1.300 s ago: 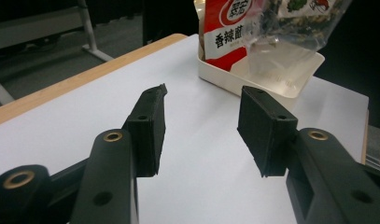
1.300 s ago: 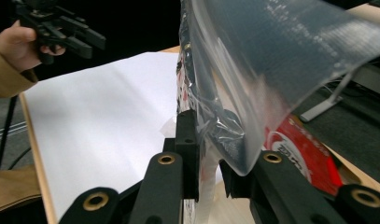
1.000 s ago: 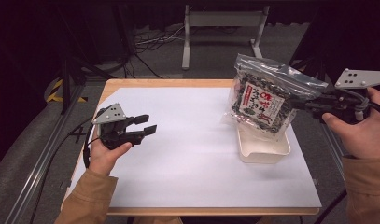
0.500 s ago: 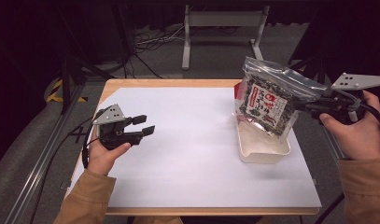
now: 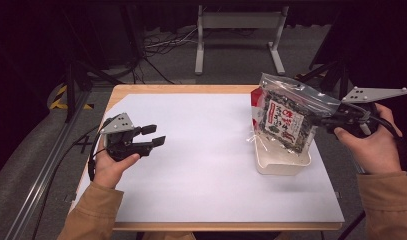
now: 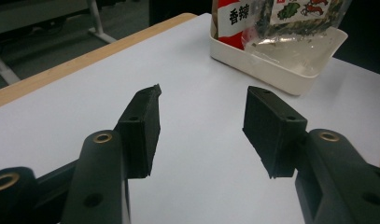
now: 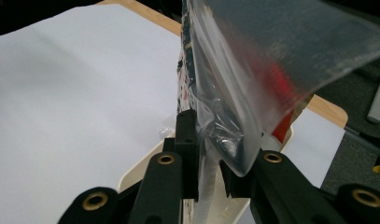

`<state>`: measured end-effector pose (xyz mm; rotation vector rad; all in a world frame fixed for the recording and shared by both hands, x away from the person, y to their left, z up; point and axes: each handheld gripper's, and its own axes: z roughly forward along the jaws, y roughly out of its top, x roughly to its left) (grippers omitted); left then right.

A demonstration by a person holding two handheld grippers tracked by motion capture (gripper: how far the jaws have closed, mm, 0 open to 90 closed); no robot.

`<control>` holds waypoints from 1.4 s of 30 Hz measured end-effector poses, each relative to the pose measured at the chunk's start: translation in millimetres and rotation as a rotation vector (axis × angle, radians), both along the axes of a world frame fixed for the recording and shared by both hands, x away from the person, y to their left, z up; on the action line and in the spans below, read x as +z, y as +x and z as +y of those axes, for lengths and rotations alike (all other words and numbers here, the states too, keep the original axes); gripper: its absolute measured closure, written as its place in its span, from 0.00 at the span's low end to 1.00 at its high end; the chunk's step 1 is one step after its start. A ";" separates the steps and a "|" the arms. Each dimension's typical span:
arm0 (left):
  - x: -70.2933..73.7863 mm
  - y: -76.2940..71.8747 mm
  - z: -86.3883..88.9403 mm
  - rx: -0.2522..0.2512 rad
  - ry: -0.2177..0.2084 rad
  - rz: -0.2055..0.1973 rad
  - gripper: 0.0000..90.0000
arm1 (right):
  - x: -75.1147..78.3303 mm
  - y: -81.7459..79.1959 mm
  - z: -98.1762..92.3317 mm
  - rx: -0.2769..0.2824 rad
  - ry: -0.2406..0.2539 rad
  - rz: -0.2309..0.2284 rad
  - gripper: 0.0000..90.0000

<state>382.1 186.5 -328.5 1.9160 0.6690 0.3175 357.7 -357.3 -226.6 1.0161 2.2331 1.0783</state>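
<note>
Right claw (image 5: pixel 325 120) clamped on clear plastic seaweed snack bag (image 5: pixel 283 115), upright, directly over white rectangular plastic tray (image 5: pixel 283 165); left claw (image 5: pixel 153 135) apart, empty, well away.

A white sheet (image 5: pixel 206 165) covers a wooden table (image 5: pixel 181 89), with a grey metal stand (image 5: pixel 238 30) and dark cables (image 5: pixel 156 47) on the floor behind it.

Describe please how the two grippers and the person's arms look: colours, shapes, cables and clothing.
Both grippers are black with two blocky jaws; the arms behind the jaws carry brass-coloured rivets. The left gripper and the right gripper each bear a grey three-cornered plate with small holes. A black cable trails from the left one. The pads are ribbed. The sleeves are tan-orange.
</note>
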 end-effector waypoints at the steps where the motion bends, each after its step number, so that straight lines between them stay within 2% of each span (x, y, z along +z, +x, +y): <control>1: 0.0 0.0 0.0 0.000 0.000 0.000 0.51 | 0.0 0.0 0.0 0.000 0.000 0.000 0.87; 7: -0.1 0.7 0.4 -0.001 0.004 -0.002 0.51 | -10.3 1.6 -0.3 -0.010 -0.006 0.020 0.87; 12: -0.8 0.7 -0.2 0.000 -0.001 0.002 0.51 | -22.5 4.0 2.7 -0.008 -0.032 0.038 0.87; 23: -1.0 1.7 0.9 -0.002 0.001 -0.001 0.51 | -34.1 6.4 0.4 -0.010 -0.013 0.038 0.87; 26: -1.4 -0.3 1.0 0.000 -0.003 0.011 0.51 | -40.7 6.6 1.0 -0.016 -0.013 0.043 0.87; 29: -1.9 -0.7 2.7 0.004 0.002 0.004 0.51 | -46.9 7.3 0.2 -0.023 0.011 0.058 0.87; 30: -2.2 -1.9 2.7 0.007 -0.004 0.016 0.51 | -48.4 7.6 -0.5 -0.023 0.017 0.059 0.86; 32: -2.0 -3.1 3.6 0.007 -0.003 0.014 0.51 | -49.7 8.3 -3.4 -0.027 0.029 0.069 0.86; 33: -1.8 -3.0 4.1 0.009 0.001 0.003 0.51 | -50.9 9.5 -7.0 -0.034 0.038 0.081 0.86; 35: -1.7 -5.2 5.3 0.015 -0.005 0.011 0.51 | -55.9 11.2 -17.1 -0.042 0.070 0.094 0.86; 38: -2.0 -5.4 6.7 0.019 -0.004 0.012 0.50 | -62.3 11.0 -27.0 -0.041 0.112 0.086 0.86; 39: -2.5 -5.0 7.6 0.020 -0.002 0.006 0.50 | -62.3 11.0 -27.0 -0.041 0.112 0.086 0.86; 42: -4.6 -5.8 9.6 0.028 -0.004 0.021 0.50 | -63.4 13.5 -31.6 -0.035 0.147 0.063 0.86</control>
